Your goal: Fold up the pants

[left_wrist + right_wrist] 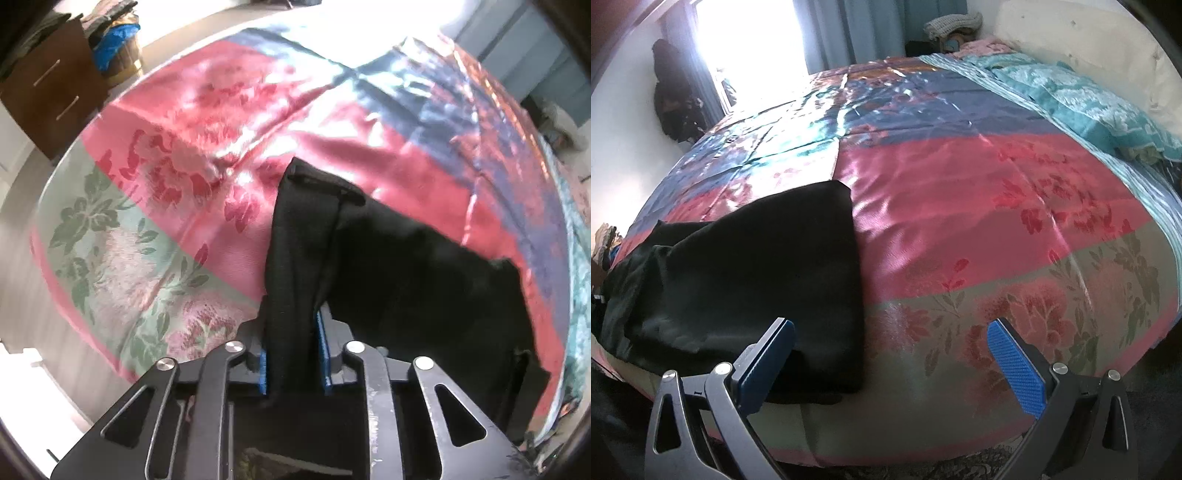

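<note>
My left fingers [291, 354] pinched the pants [406, 273], partly folded on the bed [184, 155]; my right fingers [890, 350] were spread, another fold likely remaining.

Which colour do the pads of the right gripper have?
Blue; the right gripper pads show best in the right wrist view.

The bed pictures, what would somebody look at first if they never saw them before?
Probably the shiny bedspread, with pink, blue and green flowery panels, covering the whole bed. Next, the black pants lying near the bed's front edge, dark against it. The left claw is shut on a bunched part of them, while the right claw hangs wide open beside them, holding nothing.
</note>
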Tool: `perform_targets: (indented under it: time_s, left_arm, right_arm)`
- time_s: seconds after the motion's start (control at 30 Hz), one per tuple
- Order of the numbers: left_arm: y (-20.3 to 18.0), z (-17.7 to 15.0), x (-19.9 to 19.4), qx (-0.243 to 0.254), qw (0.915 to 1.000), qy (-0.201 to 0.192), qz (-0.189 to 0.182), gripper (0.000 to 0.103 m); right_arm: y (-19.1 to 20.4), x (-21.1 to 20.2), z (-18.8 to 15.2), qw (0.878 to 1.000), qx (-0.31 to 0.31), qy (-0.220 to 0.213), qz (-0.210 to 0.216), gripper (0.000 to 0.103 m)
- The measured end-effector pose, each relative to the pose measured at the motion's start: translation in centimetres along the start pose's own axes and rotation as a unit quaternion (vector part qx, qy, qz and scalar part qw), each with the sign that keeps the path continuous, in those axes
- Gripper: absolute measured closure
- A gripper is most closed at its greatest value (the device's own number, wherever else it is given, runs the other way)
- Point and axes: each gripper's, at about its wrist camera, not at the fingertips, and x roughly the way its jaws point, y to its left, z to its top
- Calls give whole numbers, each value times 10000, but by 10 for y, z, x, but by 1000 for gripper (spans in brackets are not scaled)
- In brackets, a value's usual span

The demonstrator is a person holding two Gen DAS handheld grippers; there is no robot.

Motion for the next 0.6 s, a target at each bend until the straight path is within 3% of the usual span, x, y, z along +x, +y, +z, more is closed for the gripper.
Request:
perform_targets:
  time_s: [0.2, 0.37, 0.5, 0.6]
  left_arm:
    - [-37, -7, -70, -171, 9970, -232, -725, 88]
    - [-135, -35, -117, 517, 9911, -418, -1156, 89]
    - [-220, -77, -113, 1256, 9828, -539, -1245, 91]
    - [-280, -115, -71, 1586, 9755, 12, -1522, 90]
  right_arm:
    - [-14, -13, 0, 9995, 228, -228, 78, 0]
    - [-33, -11, 1, 9969, 730, -195, 211, 0]
    - [-42, -13, 3, 9946, 966, -257, 276, 0]
    - [-46, -15, 2, 9937, 1035, -305, 306, 0]
